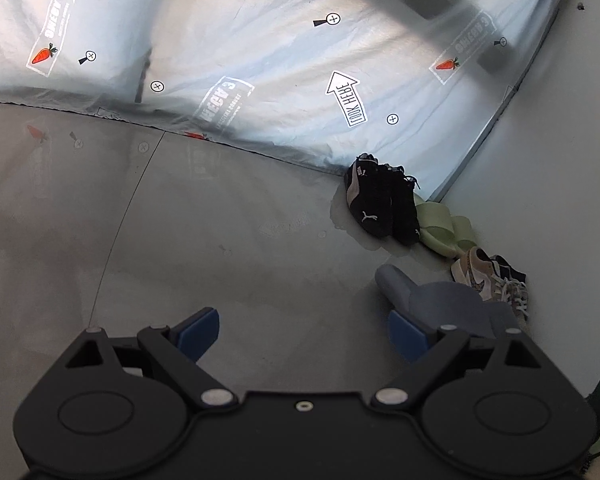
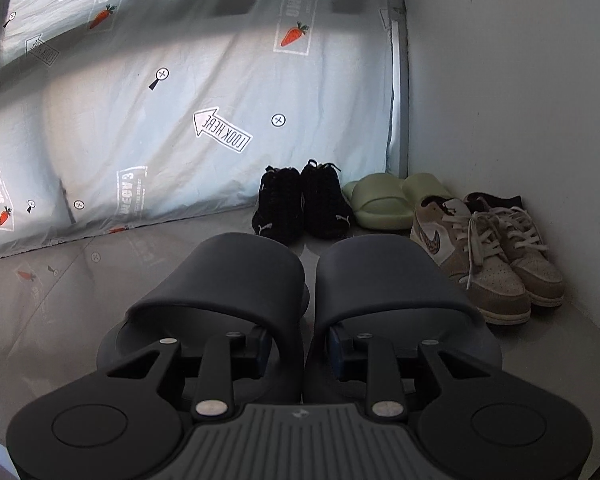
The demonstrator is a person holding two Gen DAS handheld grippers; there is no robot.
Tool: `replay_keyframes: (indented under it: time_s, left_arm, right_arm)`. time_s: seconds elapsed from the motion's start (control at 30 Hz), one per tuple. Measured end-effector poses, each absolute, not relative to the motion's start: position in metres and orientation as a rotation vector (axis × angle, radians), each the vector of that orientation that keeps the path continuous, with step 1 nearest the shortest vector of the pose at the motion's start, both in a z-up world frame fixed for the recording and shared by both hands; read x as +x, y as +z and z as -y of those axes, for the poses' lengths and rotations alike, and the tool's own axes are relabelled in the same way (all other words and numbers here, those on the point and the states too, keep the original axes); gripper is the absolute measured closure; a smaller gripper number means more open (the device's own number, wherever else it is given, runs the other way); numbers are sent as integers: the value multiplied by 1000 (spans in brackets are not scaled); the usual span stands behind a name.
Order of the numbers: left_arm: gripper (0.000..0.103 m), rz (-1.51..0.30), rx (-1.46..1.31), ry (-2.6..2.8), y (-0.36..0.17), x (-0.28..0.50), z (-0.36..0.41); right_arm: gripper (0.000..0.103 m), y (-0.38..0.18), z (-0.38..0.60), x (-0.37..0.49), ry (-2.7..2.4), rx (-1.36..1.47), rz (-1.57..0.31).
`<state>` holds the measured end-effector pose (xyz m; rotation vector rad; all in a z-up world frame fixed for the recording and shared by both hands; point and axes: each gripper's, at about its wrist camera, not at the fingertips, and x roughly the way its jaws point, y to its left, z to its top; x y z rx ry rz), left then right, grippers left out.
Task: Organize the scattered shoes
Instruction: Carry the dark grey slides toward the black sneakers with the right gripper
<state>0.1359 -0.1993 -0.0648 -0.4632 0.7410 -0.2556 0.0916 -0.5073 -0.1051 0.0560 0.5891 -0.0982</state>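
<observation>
The right claw (image 2: 300,350) grips a pair of dark grey slides (image 2: 296,280), its fingers clamped over the two inner walls pressed together between them. The slides hang over the glossy floor (image 2: 60,300), just short of a row against the wall: black sneakers (image 2: 300,204), green slides (image 2: 384,200) and beige lace-up sneakers (image 2: 496,248). A printed bedsheet (image 2: 180,100) hangs behind. The left claw (image 1: 304,334) stands wide open and empty above the floor.
</observation>
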Motion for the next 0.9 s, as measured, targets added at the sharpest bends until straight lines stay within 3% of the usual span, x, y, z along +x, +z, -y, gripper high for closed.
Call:
replay_keyframes:
  time_s: [0.63,0.9]
  left_arm:
    - [11,-801,-447,-45,-64,135,247]
    - [11,-826,-449,-94,-69,144,263]
  right_arm:
    - [71,-152,595,190,-52,109,-646]
    - [61,-162,574,188,-25,-80,-697]
